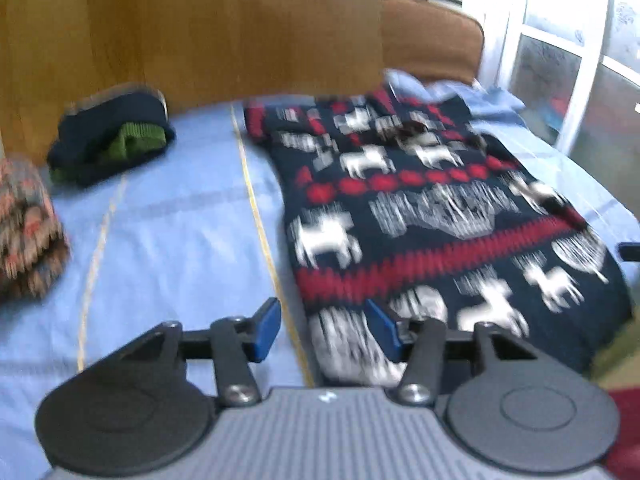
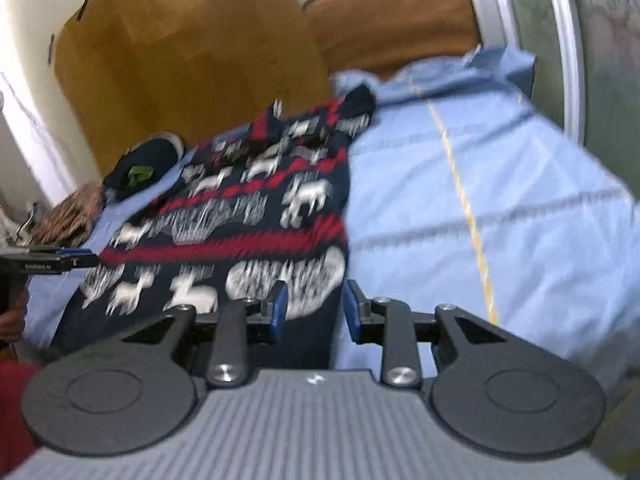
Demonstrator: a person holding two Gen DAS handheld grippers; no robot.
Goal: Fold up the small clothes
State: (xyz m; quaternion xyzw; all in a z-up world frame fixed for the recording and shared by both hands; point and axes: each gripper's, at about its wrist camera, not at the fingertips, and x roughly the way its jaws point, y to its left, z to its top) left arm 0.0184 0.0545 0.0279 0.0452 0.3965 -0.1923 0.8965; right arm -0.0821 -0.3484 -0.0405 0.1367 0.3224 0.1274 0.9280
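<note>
A small navy knit sweater point(image 1: 432, 216) with red bands and white animal figures lies flat on the light blue sheet point(image 1: 172, 224). My left gripper point(image 1: 326, 330) is open, low over the sweater's near left corner, one blue pad over the sheet and one over the knit. In the right wrist view the same sweater point(image 2: 248, 216) lies to the left. My right gripper point(image 2: 314, 308) is open over the sweater's near right corner. The left gripper point(image 2: 60, 258) shows from the side at the left edge of that view. Both views are blurred.
A folded navy and green garment point(image 1: 112, 140) and a folded patterned garment point(image 1: 28, 232) lie at the left by the wooden headboard point(image 1: 200, 28). A brown cushion point(image 1: 428, 36) is at the back. A window frame point(image 1: 580, 80) stands on the right.
</note>
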